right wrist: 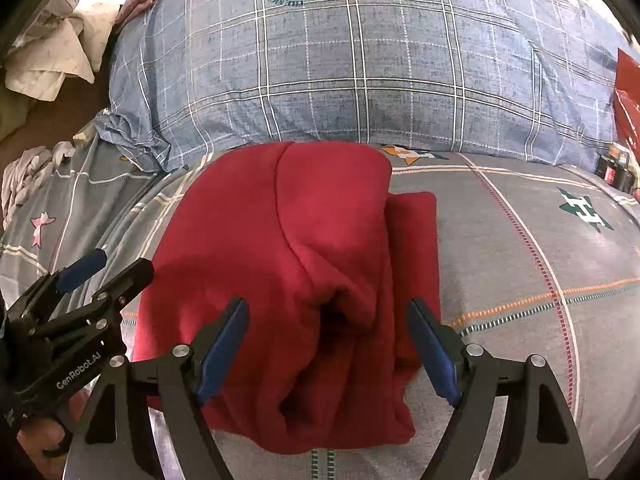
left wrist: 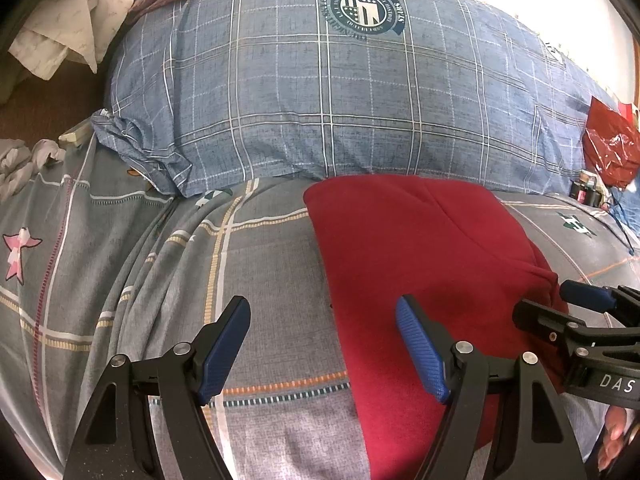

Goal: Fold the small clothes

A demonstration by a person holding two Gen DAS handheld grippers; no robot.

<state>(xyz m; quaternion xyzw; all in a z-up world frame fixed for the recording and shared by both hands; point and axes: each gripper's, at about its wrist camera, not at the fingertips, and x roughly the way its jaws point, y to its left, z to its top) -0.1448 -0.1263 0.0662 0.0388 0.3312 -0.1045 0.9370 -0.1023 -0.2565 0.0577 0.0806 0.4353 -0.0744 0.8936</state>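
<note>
A folded red garment (right wrist: pixel 288 248) lies on the grey plaid bedsheet (right wrist: pixel 520 260), in front of a blue plaid pillow (right wrist: pixel 360 72). It also shows in the left wrist view (left wrist: pixel 420 248). My right gripper (right wrist: pixel 326 312) is open, its jaws hovering over the near part of the garment, holding nothing. My left gripper (left wrist: pixel 322 312) is open and empty above the garment's left edge and the sheet. Each gripper shows in the other's view: the right gripper (left wrist: pixel 560 308) at the garment's right side, the left gripper (right wrist: pixel 108 272) at its left side.
A red plastic bag (left wrist: pixel 612 144) and small dark items (left wrist: pixel 586 192) lie at the right by the pillow (left wrist: pixel 320 92). White and patterned cloths (left wrist: pixel 68 36) are piled at the far left. Crumpled pale fabric (left wrist: pixel 20 164) sits at the left bed edge.
</note>
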